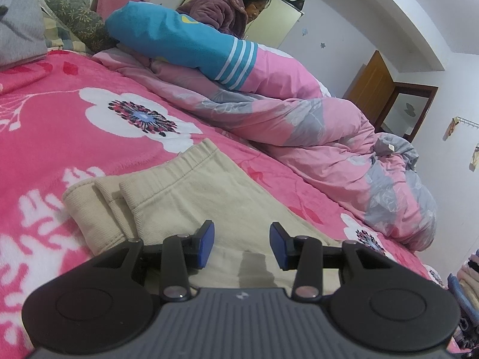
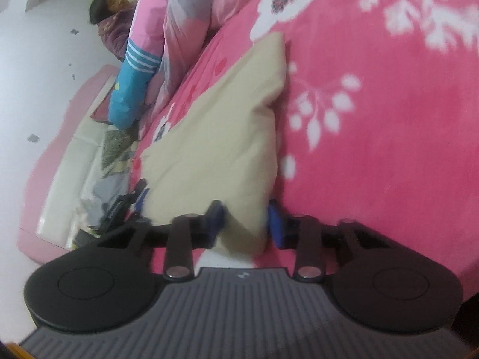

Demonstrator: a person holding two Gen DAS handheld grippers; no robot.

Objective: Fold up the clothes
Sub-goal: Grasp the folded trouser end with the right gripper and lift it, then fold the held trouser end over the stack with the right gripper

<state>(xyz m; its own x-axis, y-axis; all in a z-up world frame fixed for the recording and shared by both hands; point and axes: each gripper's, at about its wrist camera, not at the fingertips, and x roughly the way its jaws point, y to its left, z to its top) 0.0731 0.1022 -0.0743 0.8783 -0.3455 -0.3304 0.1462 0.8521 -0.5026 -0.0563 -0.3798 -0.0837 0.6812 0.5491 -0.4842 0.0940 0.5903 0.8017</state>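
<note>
A beige garment (image 1: 191, 197) lies folded on the pink flowered blanket (image 1: 60, 137), its ribbed hems stacked at the far left end. My left gripper (image 1: 242, 245) hovers just over it, open, with nothing between its blue pads. In the blurred right wrist view the same beige garment (image 2: 221, 137) stretches away from me. My right gripper (image 2: 246, 223) holds the near corner, and the bunched cloth fills the gap between its two pads. A dark shape with blue, probably the left gripper (image 2: 136, 202), sits at the garment's left edge.
A rumpled pink and grey quilt (image 1: 314, 137) and a blue striped pillow (image 1: 179, 42) lie along the far side of the bed. A person in a purple jacket (image 1: 224, 9) sits behind them. Grey and patterned cushions (image 1: 74, 18) lie at the head.
</note>
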